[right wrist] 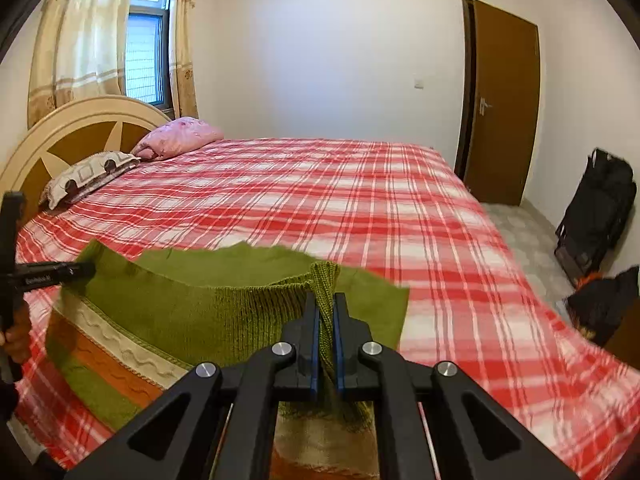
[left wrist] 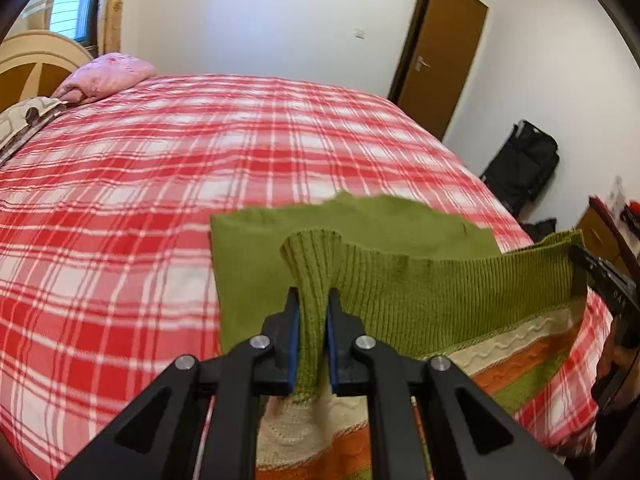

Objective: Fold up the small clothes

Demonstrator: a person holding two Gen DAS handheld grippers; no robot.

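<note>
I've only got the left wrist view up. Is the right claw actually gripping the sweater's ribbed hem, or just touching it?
Observer: Gripping. In the right wrist view the right claw is shut on the sweater, with the ribbed hem bunched between its pads.
Operator: What's at the head of the bed?
Observer: A cream and brown headboard, seen whole from that side, with a patterned pillow lying beside the pink pillow.
Operator: Anything on the floor right of the bed?
Observer: A second dark bag with something orange on it, nearer than the black bag at the wall.
</note>
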